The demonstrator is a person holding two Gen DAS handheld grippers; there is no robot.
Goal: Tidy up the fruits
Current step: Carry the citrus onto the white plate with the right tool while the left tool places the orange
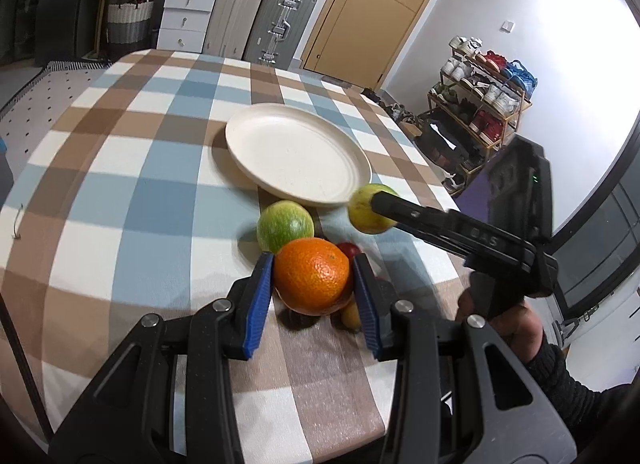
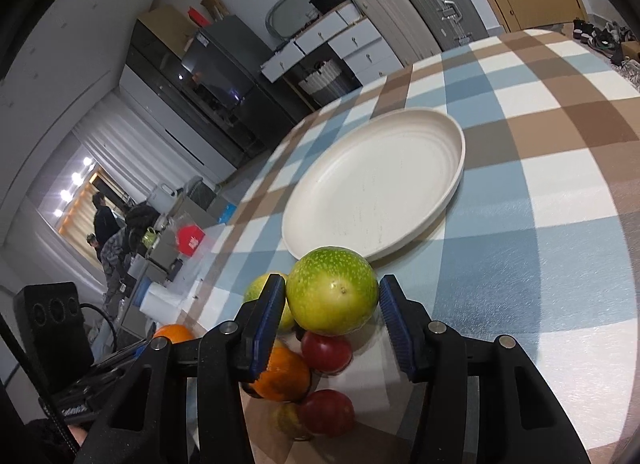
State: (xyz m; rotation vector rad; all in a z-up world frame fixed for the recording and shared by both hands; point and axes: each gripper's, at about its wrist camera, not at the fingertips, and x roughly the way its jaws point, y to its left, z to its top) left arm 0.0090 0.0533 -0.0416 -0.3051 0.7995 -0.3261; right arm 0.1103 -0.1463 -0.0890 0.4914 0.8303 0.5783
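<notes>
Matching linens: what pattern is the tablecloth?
Tablecloth: blue, brown and white checks; clearest in the left wrist view.

We see a table covered with a checked cloth of blue, brown and white squares. On it rests a round, shallow cream plate, bare inside. Just beside the plate's near rim lies a green speckled round fruit, and close by sit two dark red round fruits and a small yellowish fruit.
</notes>
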